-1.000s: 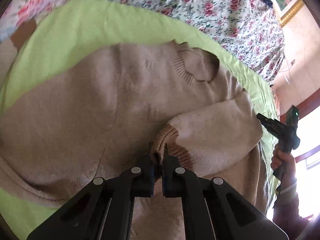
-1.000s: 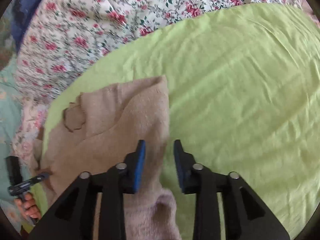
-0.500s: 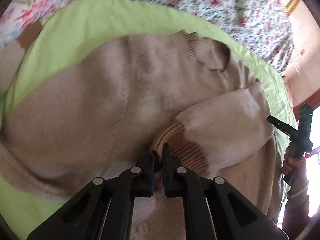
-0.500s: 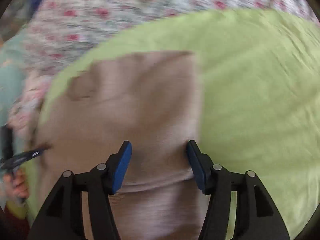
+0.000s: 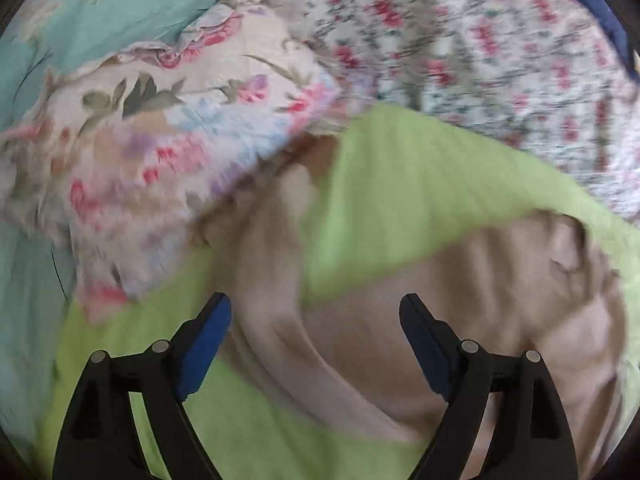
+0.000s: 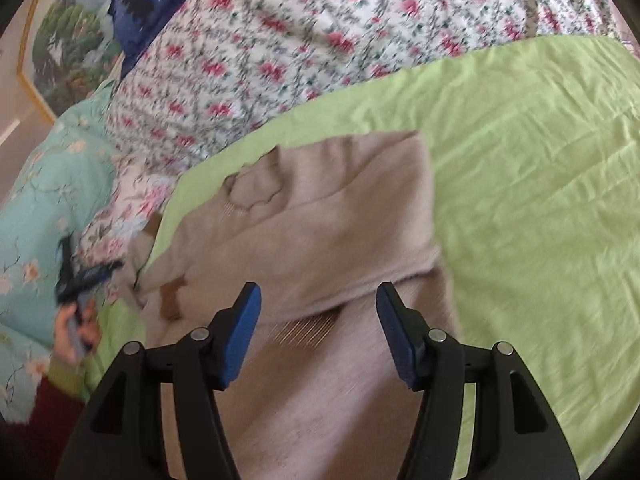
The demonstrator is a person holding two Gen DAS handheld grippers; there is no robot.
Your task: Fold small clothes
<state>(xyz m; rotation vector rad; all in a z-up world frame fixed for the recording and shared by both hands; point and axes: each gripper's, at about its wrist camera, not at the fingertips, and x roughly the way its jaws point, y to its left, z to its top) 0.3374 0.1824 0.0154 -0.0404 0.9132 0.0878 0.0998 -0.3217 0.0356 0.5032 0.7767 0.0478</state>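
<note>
- My left gripper is spread wide with nothing between its pads, over the far sleeve of the beige sweater
- My right gripper is also wide apart and empty, over the folded-in sleeve on its side
- The sweater lies on the green sheet, collar toward the floral bedding, one sleeve already across the chest
- That far sleeve trails out toward the floral pillow, so I judge it is the next to fold
- I aim to pinch it near the cuff, one layer only, and carry it low across the body so the first fold stays put
- The left view is blurred, so I settle before I close
</note>
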